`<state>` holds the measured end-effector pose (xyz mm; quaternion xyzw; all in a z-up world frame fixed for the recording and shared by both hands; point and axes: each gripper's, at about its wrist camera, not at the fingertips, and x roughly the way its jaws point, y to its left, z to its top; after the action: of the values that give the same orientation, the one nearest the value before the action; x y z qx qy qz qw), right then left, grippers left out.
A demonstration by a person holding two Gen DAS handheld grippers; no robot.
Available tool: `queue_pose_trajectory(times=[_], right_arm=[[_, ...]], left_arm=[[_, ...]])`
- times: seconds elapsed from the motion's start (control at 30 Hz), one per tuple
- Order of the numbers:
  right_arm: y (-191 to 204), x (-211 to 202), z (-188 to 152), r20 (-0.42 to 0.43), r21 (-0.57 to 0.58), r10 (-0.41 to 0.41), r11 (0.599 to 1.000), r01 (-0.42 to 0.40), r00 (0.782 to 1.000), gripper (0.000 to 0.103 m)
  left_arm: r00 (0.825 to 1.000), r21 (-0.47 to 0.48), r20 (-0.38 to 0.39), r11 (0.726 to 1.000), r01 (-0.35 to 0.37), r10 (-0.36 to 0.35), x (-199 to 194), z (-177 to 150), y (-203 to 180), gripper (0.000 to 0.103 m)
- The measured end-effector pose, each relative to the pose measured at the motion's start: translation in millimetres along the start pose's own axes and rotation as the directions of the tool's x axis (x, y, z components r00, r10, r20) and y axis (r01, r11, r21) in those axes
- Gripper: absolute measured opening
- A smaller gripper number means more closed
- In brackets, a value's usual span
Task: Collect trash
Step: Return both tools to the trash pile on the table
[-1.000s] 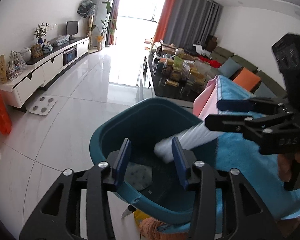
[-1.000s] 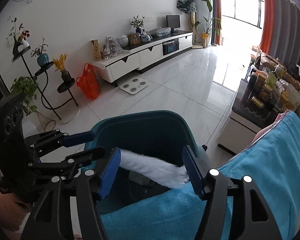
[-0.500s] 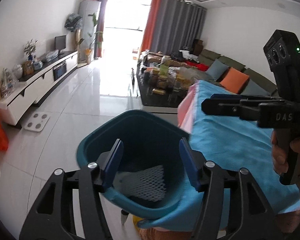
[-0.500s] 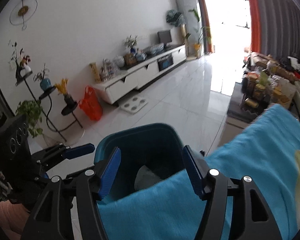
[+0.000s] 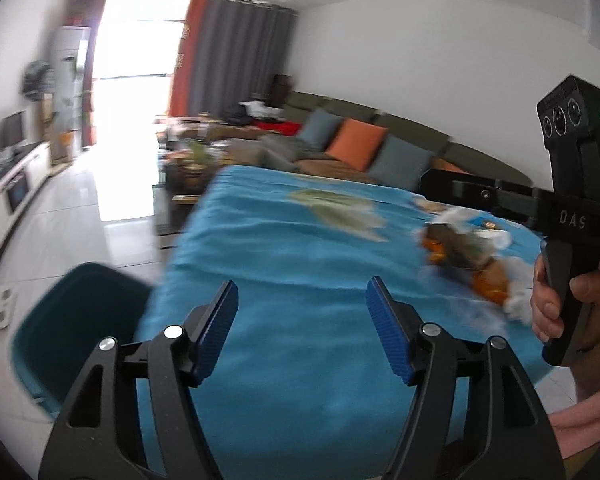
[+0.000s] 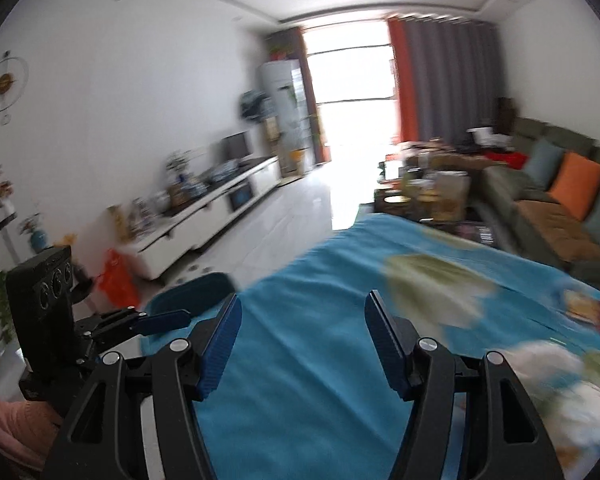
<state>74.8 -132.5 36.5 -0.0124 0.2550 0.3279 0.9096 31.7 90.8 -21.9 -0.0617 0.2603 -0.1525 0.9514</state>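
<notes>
A blurred pile of trash (image 5: 470,254), orange peel and white scraps, lies on the blue cloth-covered table (image 5: 300,248) at the right of the left wrist view. The teal bin (image 5: 80,312) stands on the floor at the table's left edge. My left gripper (image 5: 302,310) hovers over the cloth, its jaws opening with nothing between them. My right gripper (image 6: 302,314) is open and empty over the same cloth, with the bin's rim (image 6: 192,288) to its left. White and orange trash (image 6: 580,340) blurs at the lower right there.
A green sofa (image 5: 380,144) with orange and blue cushions runs behind the table. A crowded coffee table (image 6: 428,188) stands beyond the table's far end. A white TV cabinet (image 6: 204,216) lines the left wall, with an orange bag (image 6: 116,280) beside it. A hand (image 5: 556,300) grips the right tool.
The white foam net dropped from between both grippers into the bin. Both grippers then swung right and up from the bin to over the blue cloth. The left jaws widened.
</notes>
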Motion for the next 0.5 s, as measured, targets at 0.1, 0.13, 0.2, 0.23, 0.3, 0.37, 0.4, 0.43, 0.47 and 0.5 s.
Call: queue_pose_trajectory(times=[0.1,0.13,0.2,0.23,0.3,0.37,0.4,0.43,0.47,0.5], right_arm=[[-21,-26,-11,0.013,0.031,-0.088,0.996,0.088,0.996,0.062],[-32,-36,-16,0.017,0.047,-0.122,0.992,0.121,0.992,0.062],[-49,-52,-27,0.023,0.076,-0.174,0.982,0.171,0.985,0.062],[-60,-59,-31,0.024,0.094,-0.199,0.976,0.196,0.980,0.062],[-80,-70,-39,0.020,0.128,-0.243,0.963,0.239,0.970,0.062],[-95,-74,-45,0.011,0.155,-0.268,0.952,0.263,0.963,0.062],[-104,-77,-49,0.004,0.172,-0.284,0.945,0.279,0.959,0.062],[-113,-79,-54,-0.003,0.183,-0.291,0.940,0.286,0.957,0.062],[-116,-79,-55,-0.009,0.191,-0.296,0.937,0.292,0.955,0.062],[-119,-78,-57,-0.015,0.200,-0.302,0.933,0.299,0.953,0.062]], left_arm=[[0.997,0.034,-0.024,0.997,0.073,-0.072,16,4,-28,0.066],[0.994,0.045,-0.037,0.993,0.105,-0.103,24,6,-41,0.066],[0.986,0.067,-0.063,0.985,0.156,-0.152,39,9,-64,0.066],[0.983,0.075,-0.071,0.982,0.172,-0.167,45,10,-71,0.066],[0.975,0.088,-0.096,0.974,0.209,-0.200,60,15,-90,0.066],[0.969,0.097,-0.115,0.968,0.230,-0.219,73,17,-102,0.066],[0.966,0.101,-0.125,0.965,0.240,-0.227,80,20,-111,0.066],[0.963,0.101,-0.133,0.964,0.248,-0.234,85,22,-115,0.065],[0.961,0.099,-0.142,0.963,0.252,-0.237,91,24,-120,0.064],[0.960,0.096,-0.150,0.962,0.254,-0.238,97,26,-124,0.063]])
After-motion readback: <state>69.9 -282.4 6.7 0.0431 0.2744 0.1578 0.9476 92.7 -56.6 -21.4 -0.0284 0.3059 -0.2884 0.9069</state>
